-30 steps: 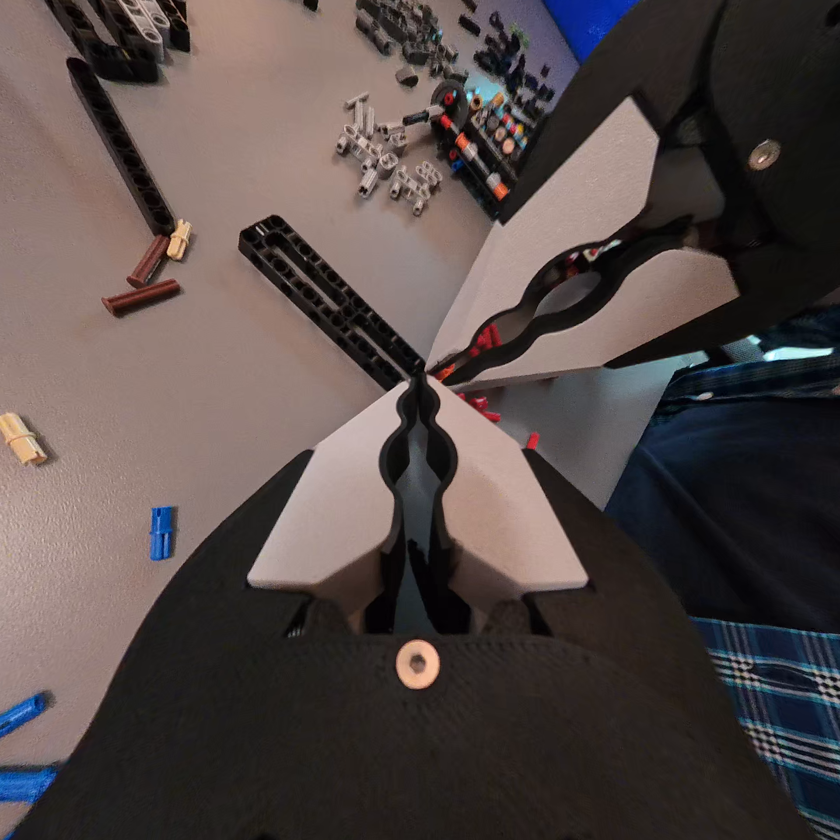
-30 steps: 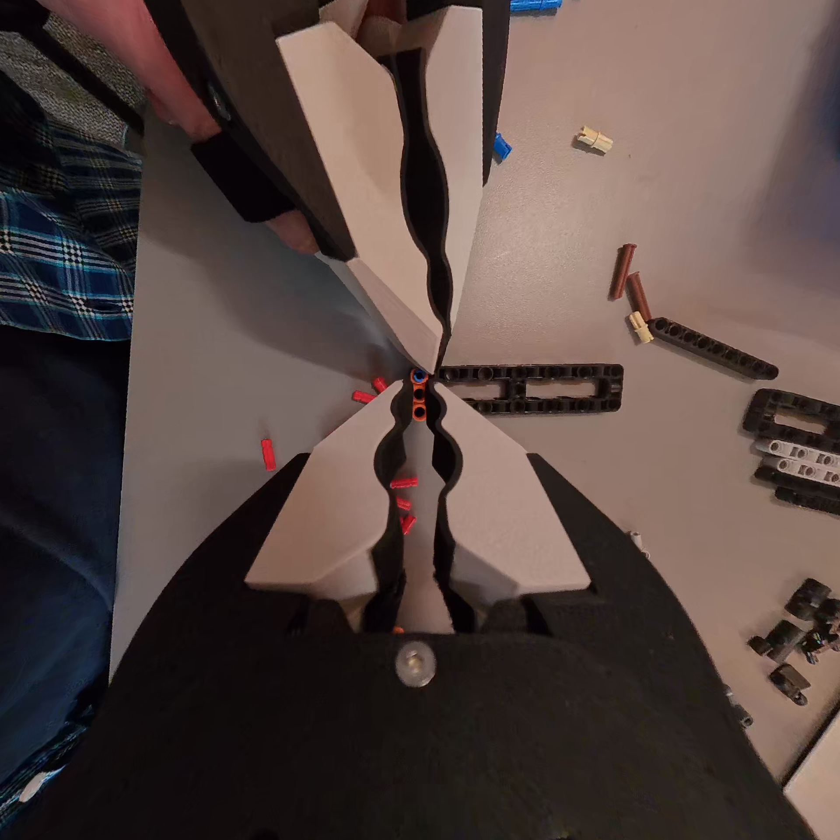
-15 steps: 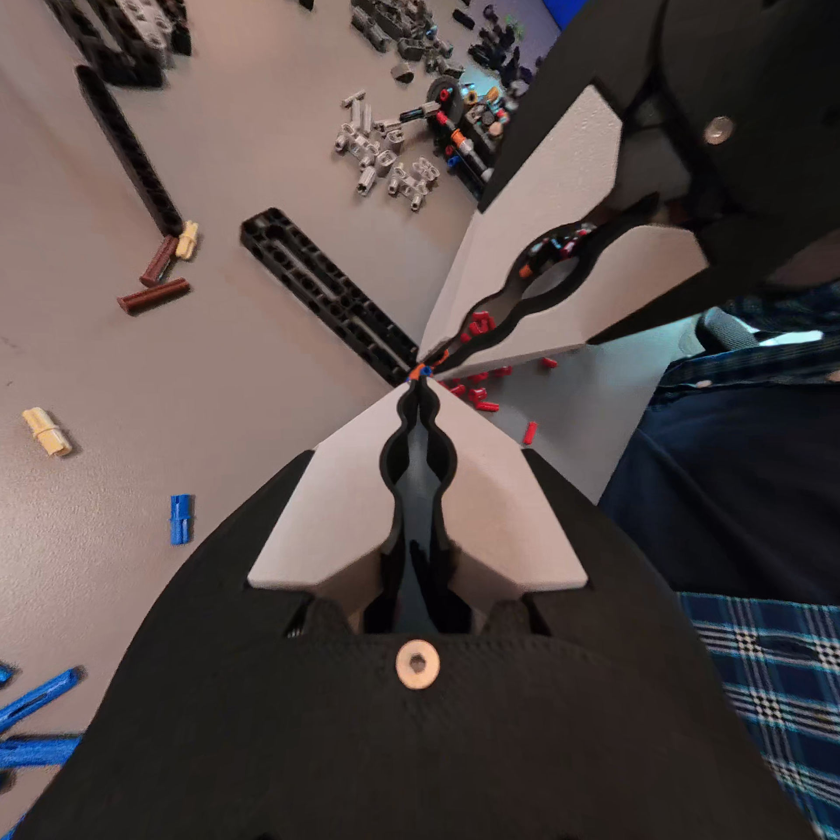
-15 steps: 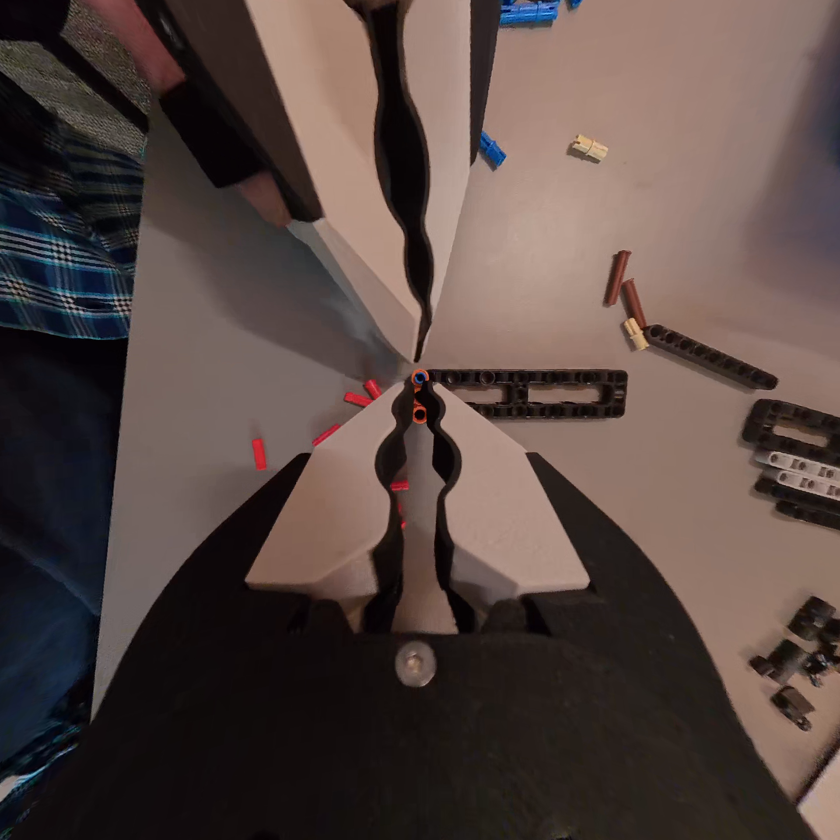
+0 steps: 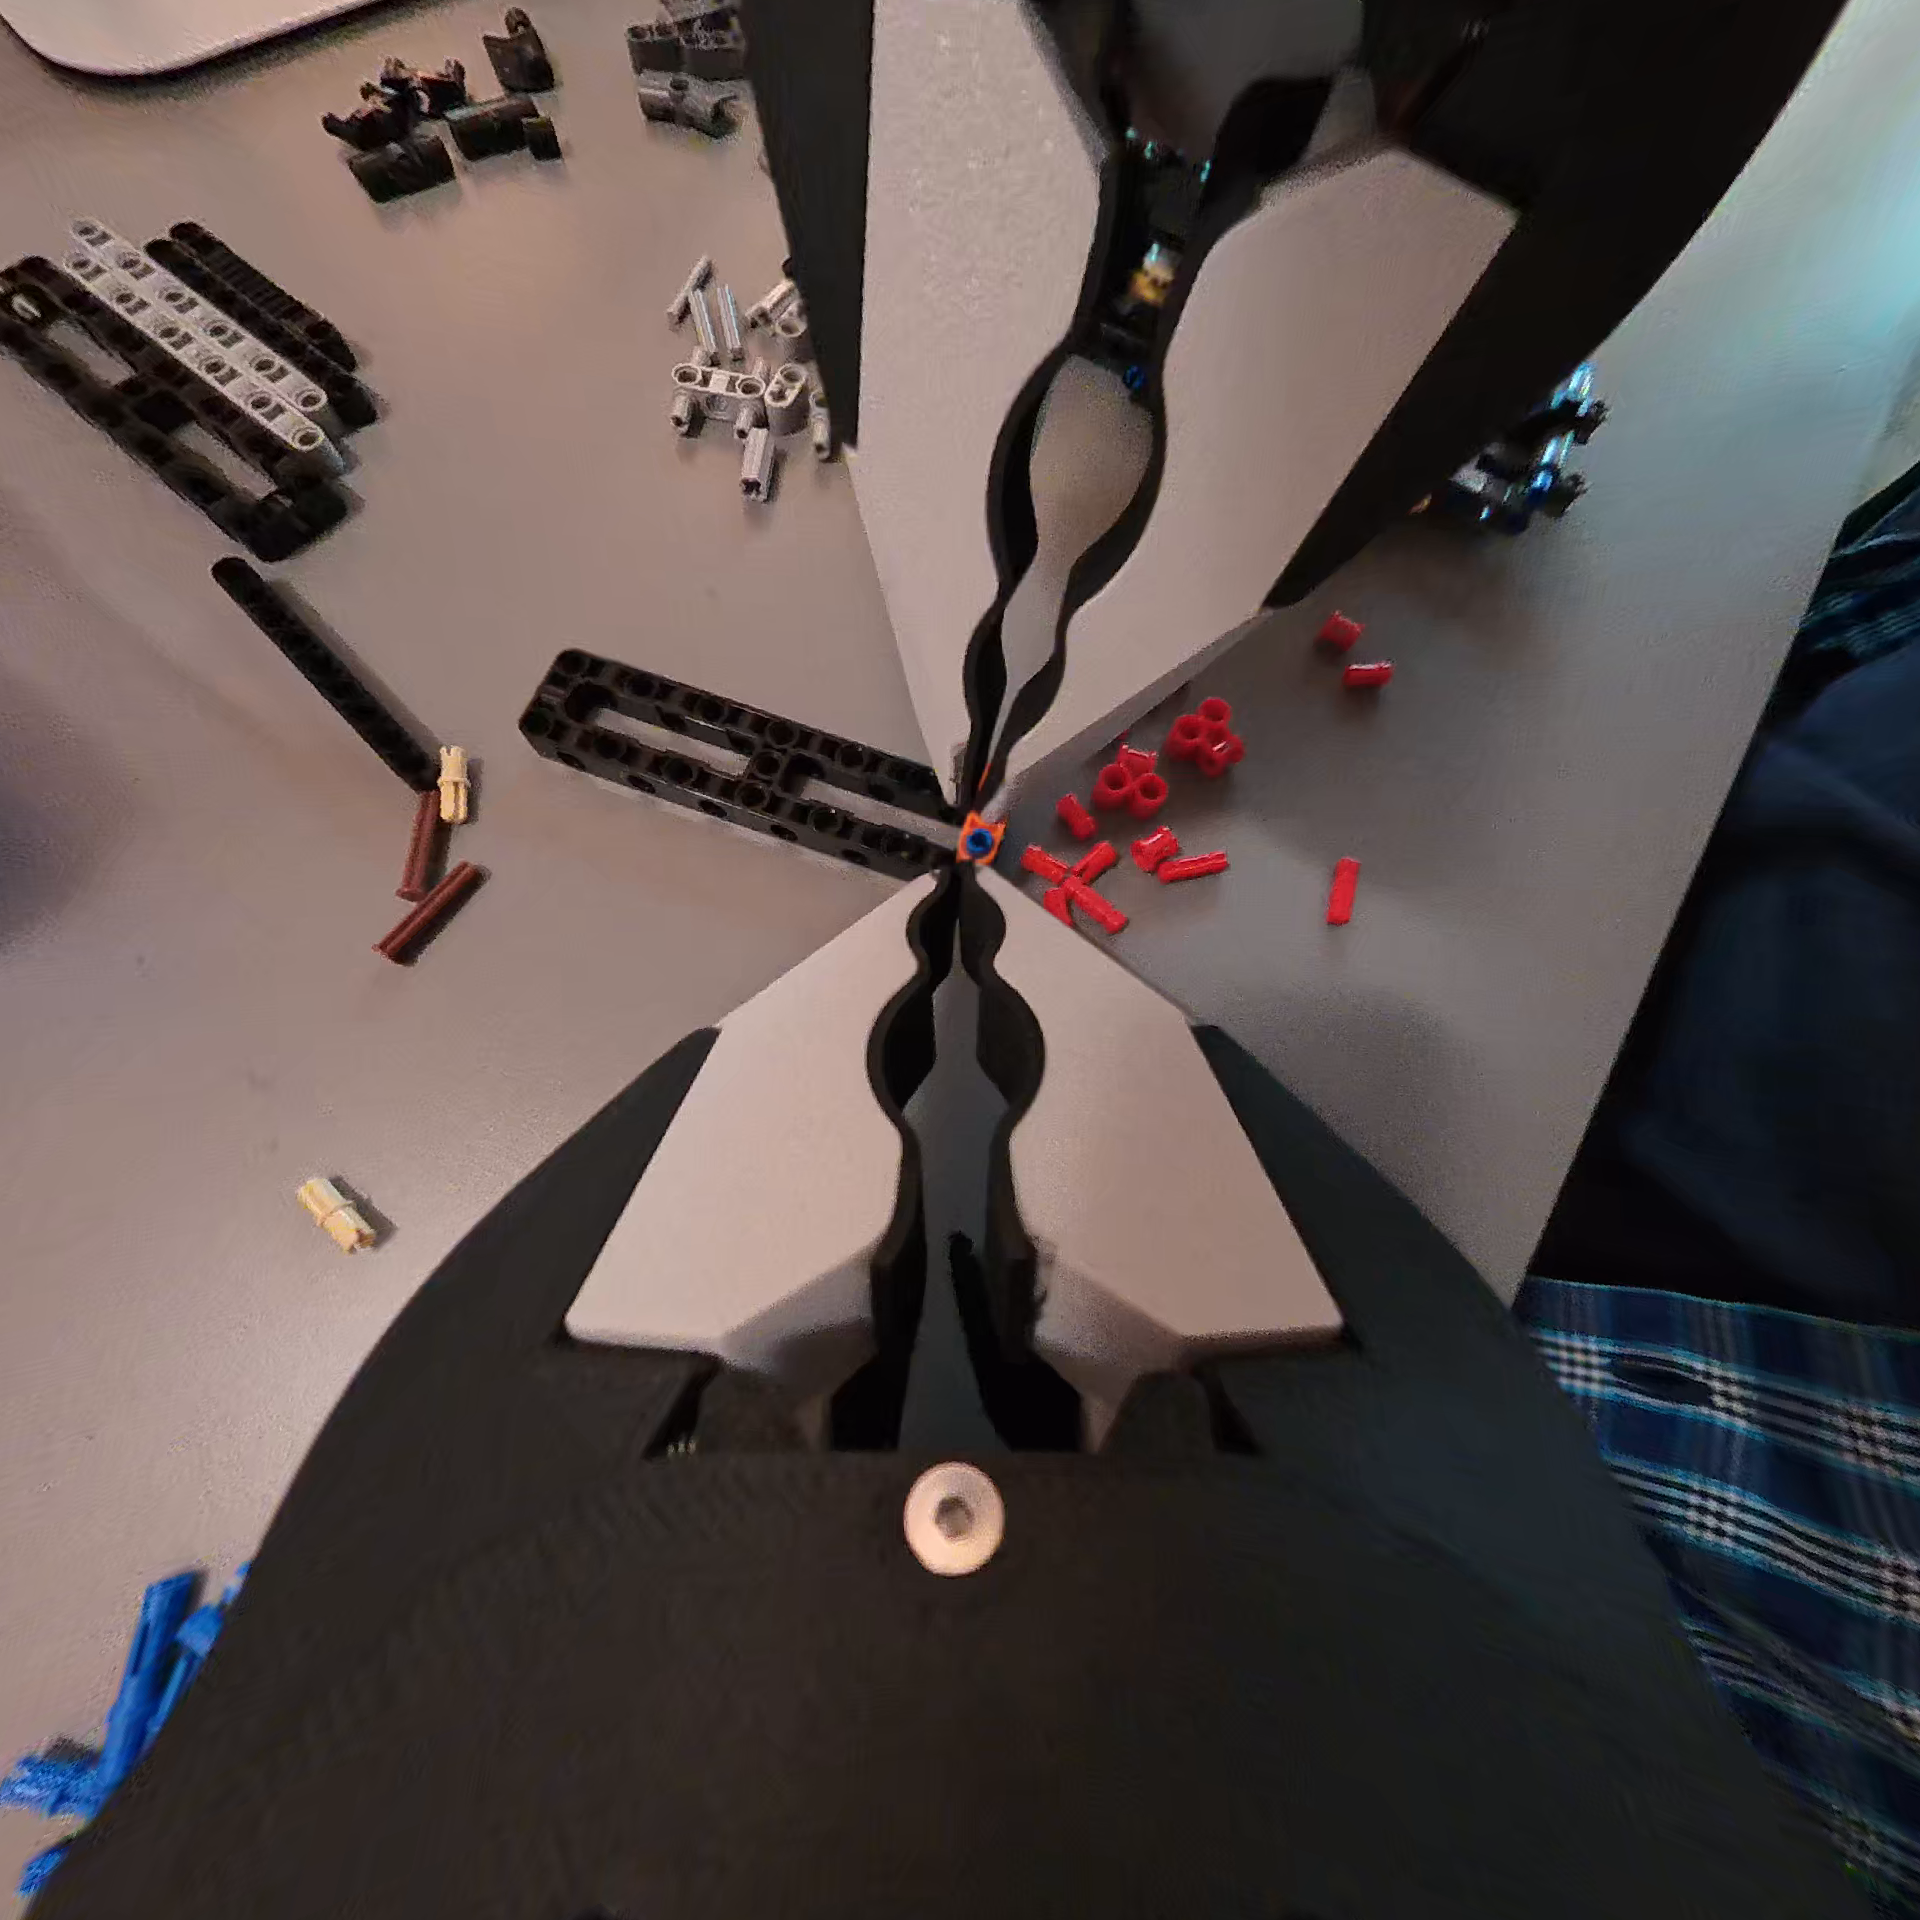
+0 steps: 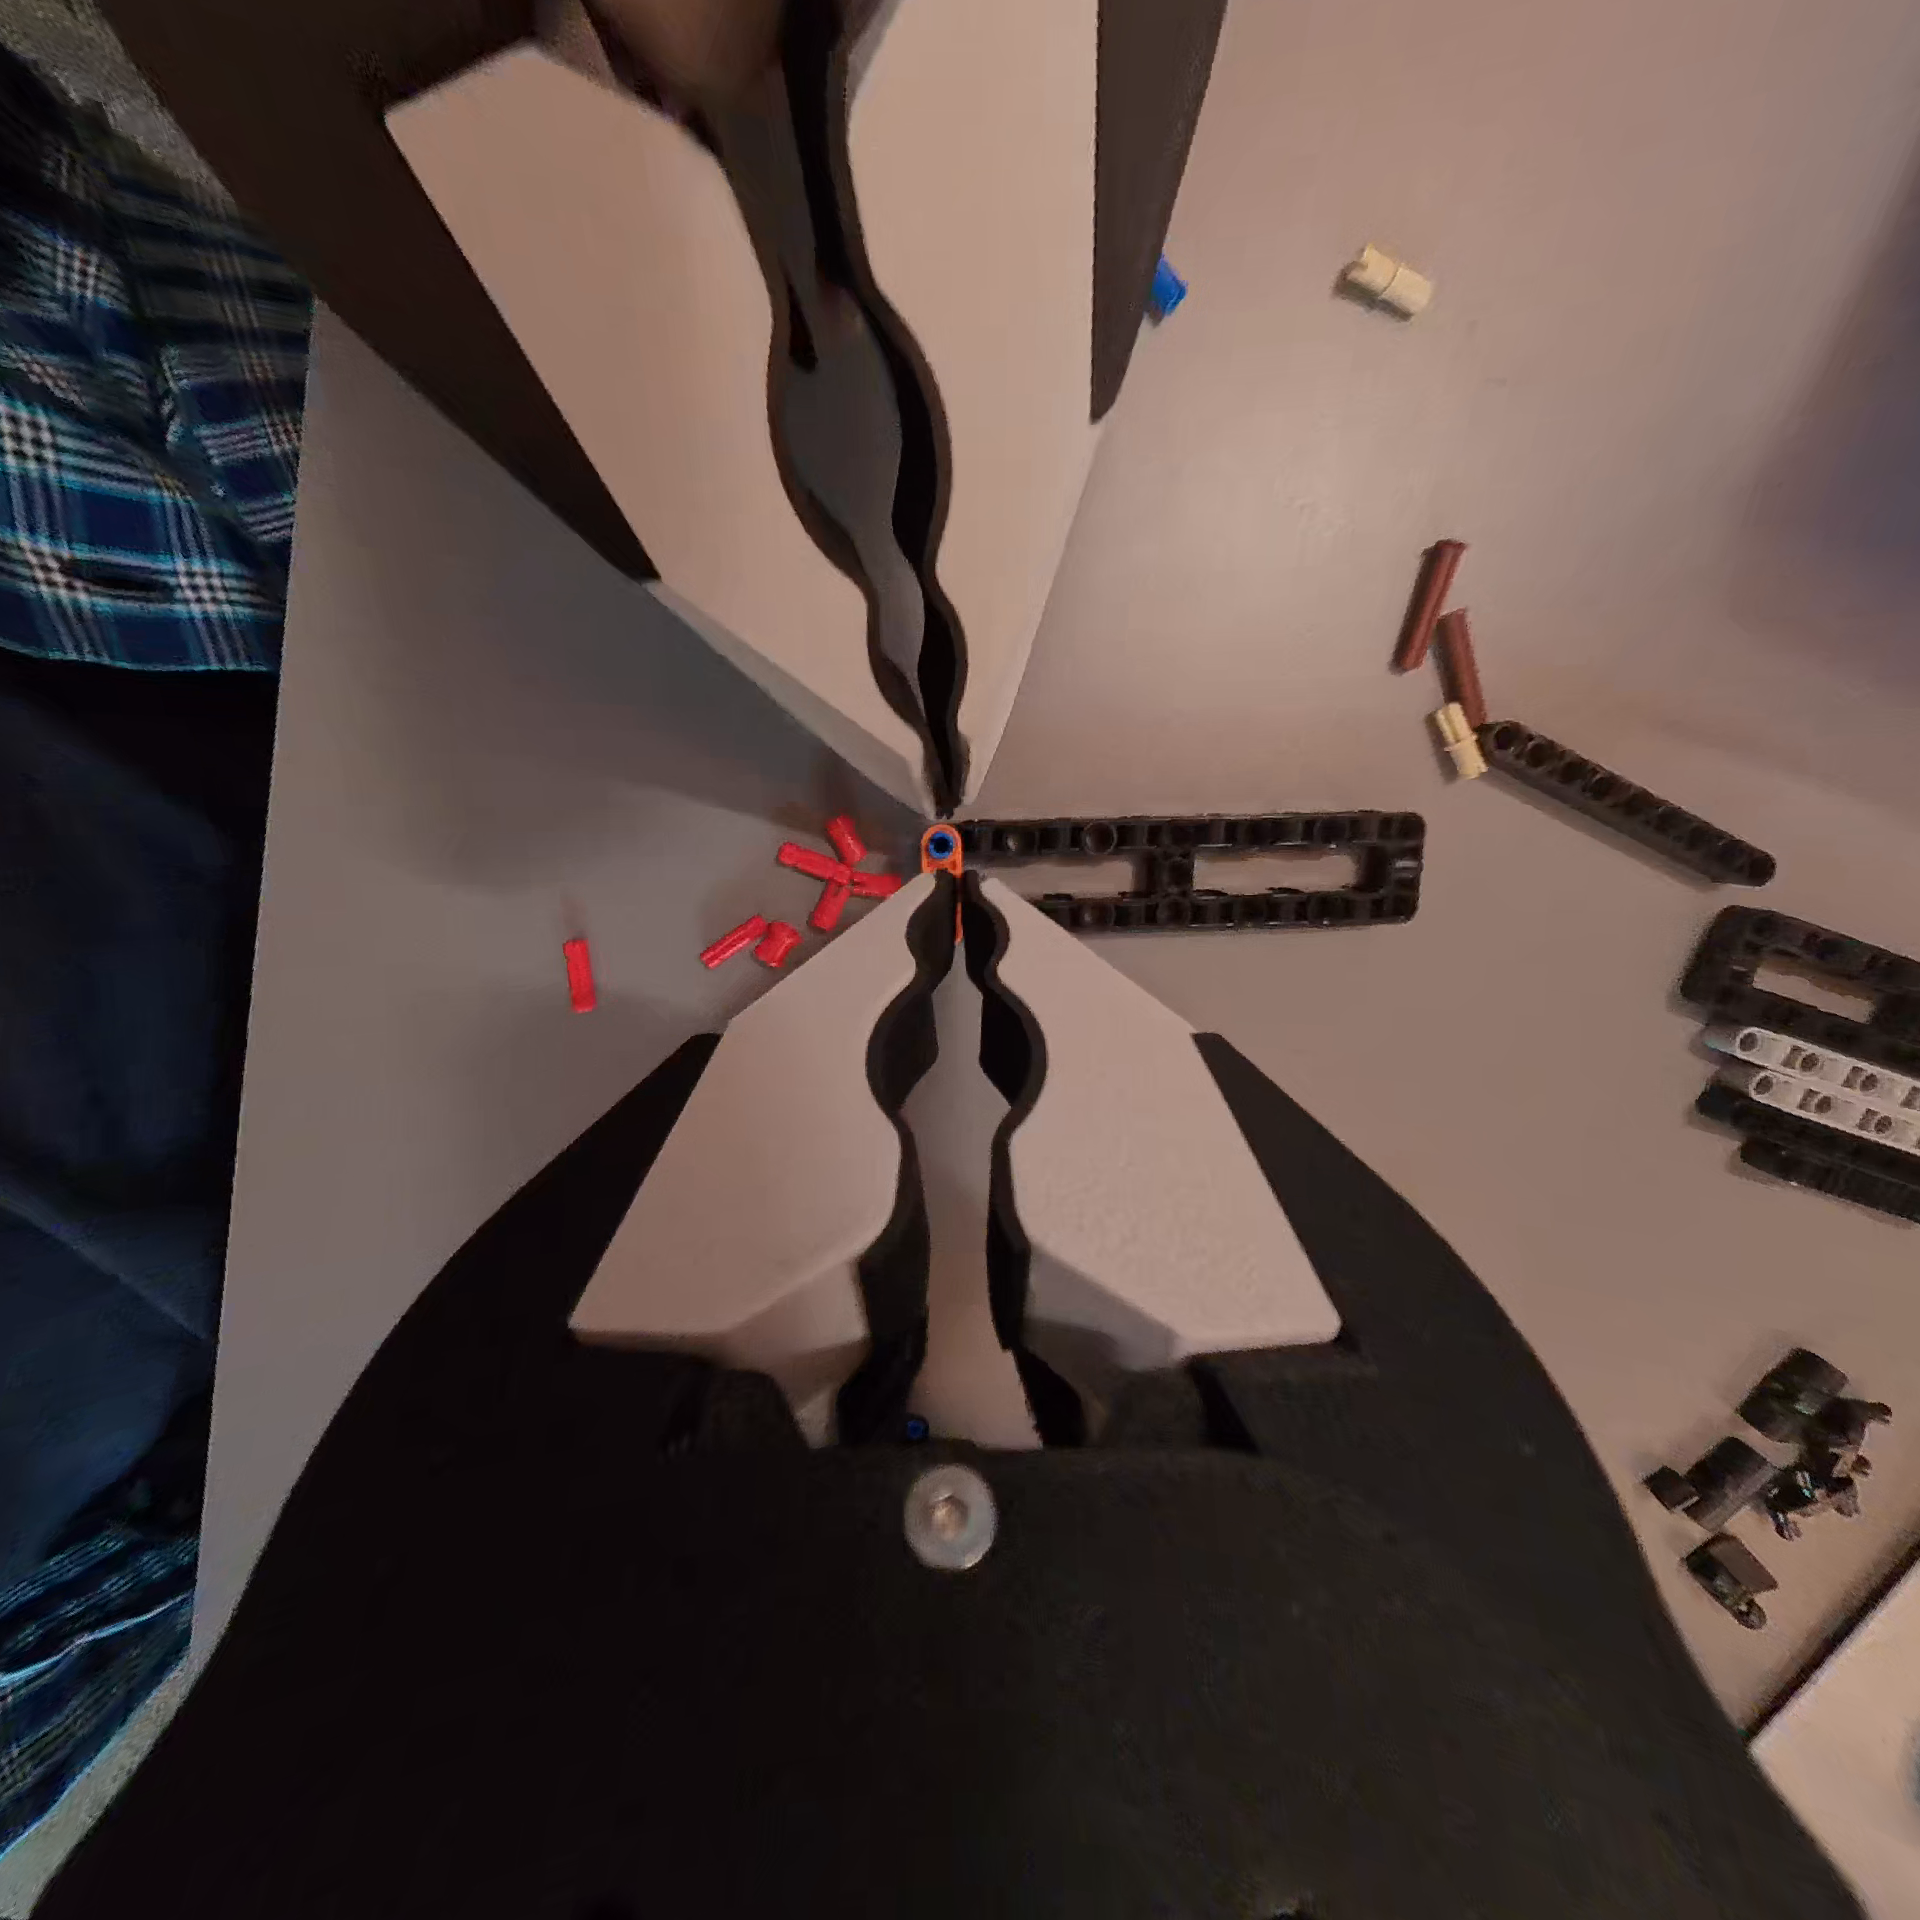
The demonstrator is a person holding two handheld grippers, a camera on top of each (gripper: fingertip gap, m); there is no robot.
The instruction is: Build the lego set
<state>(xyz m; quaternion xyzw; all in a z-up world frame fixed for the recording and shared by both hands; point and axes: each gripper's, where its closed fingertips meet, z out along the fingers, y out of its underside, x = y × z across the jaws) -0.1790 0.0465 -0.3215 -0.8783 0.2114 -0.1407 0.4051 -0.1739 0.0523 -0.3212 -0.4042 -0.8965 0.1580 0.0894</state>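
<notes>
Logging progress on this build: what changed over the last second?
The left gripper swung round until it faces the right gripper tip to tip. The orange piece with a blue pin stays clamped in the right jaws. The black frame stays put.

A small orange connector (image 6: 942, 850) with a blue pin (image 5: 976, 844) seated in its hole sits at the near end of a long black open frame beam (image 6: 1195, 871) — the beam lies flat on the grey table, stretching away to the right. Loose red pins (image 6: 831, 894) lie scattered just left of the connector — none stacked.
</notes>
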